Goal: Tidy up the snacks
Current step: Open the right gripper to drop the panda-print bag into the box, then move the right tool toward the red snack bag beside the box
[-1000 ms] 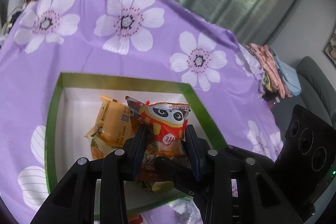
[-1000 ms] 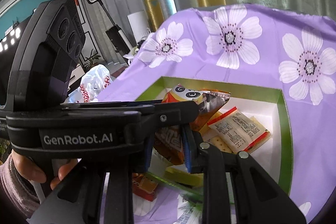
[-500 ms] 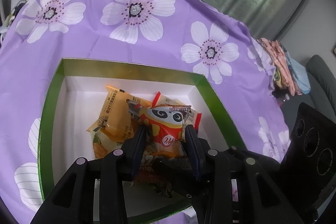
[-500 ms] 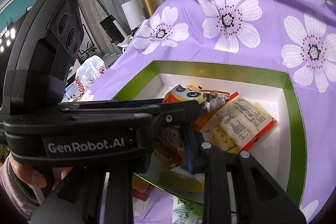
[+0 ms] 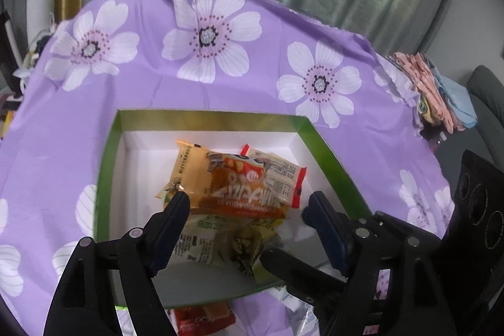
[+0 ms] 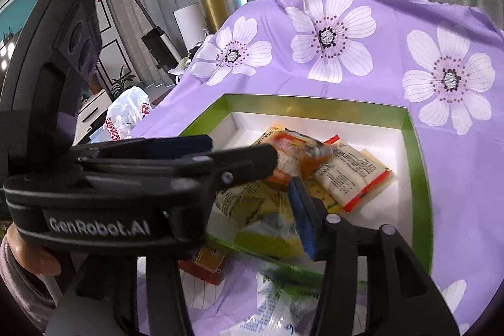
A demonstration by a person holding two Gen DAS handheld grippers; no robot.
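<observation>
Left gripper (image 5: pixel 245 205) spread wide, holding nothing – panda snack packet (image 5: pixel 244 189) lying crosswise between its tips inside the green box (image 5: pixel 208 119); right gripper's grip state unclear.

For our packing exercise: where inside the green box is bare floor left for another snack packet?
Bare white floor runs along the green box's left wall, beside the yellow packet, and under the far wall. The middle is crowded: the orange panda packet lies atop the white-and-red packet and green packets.
</observation>
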